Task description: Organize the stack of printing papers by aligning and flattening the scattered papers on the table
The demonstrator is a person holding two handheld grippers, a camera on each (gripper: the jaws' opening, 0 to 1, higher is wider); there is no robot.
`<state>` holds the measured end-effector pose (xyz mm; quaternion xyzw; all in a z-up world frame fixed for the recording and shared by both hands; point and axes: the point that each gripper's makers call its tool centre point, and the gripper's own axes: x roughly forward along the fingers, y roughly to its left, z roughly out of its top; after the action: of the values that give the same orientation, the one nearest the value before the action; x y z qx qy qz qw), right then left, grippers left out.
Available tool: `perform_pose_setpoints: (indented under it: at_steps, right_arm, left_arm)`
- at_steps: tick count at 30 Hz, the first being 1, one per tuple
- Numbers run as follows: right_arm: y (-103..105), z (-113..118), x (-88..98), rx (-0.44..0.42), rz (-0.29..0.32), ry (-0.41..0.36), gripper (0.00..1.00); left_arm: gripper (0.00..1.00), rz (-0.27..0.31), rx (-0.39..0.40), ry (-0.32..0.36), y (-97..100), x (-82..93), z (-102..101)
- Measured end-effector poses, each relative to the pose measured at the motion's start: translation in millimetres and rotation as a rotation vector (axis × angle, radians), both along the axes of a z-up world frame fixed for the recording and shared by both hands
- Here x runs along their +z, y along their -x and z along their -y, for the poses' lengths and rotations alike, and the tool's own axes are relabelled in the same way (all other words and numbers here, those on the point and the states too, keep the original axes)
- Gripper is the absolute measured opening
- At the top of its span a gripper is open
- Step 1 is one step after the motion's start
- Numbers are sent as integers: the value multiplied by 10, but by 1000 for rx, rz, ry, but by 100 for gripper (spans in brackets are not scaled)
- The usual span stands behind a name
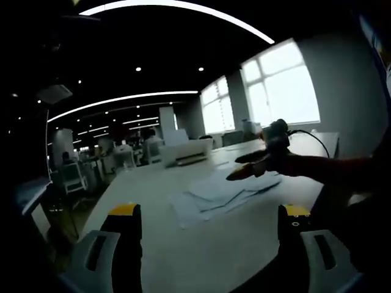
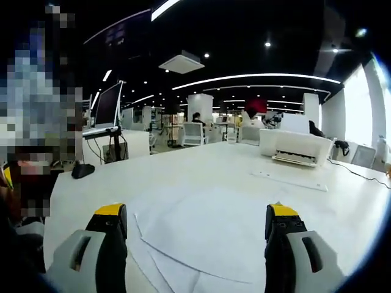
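Your scattered papers lie fanned on the white table, right under your right gripper, jaws spread wide with nothing between them. Come down flat and nudge the edges square, don't crease them. Your left gripper hovers back, jaws apart too, looking across at the pile with the printer far beyond.

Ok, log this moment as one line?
left gripper: open, empty | right gripper: open over scattered papers | papers: fanned, unaligned | printer: beyond
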<state>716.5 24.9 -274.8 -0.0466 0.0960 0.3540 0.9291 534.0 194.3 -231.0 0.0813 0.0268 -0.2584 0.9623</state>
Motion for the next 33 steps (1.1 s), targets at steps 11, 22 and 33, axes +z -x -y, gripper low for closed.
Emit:
perform_pose_setpoints:
  at_steps: [11,22,33]
  right_arm:
    - [-109,-42,-8,-2,-5,6,89]
    - [-198,-51,-109,-2,-21,24,89]
    - [-172,-81,-313,-3,-49,55,89]
  left_arm:
    - [95,3,5,0,-7,7,-30]
    - [95,-2,2,2,-5,-19,-34]
    - [95,-6,1,4,-10,-34,-42]
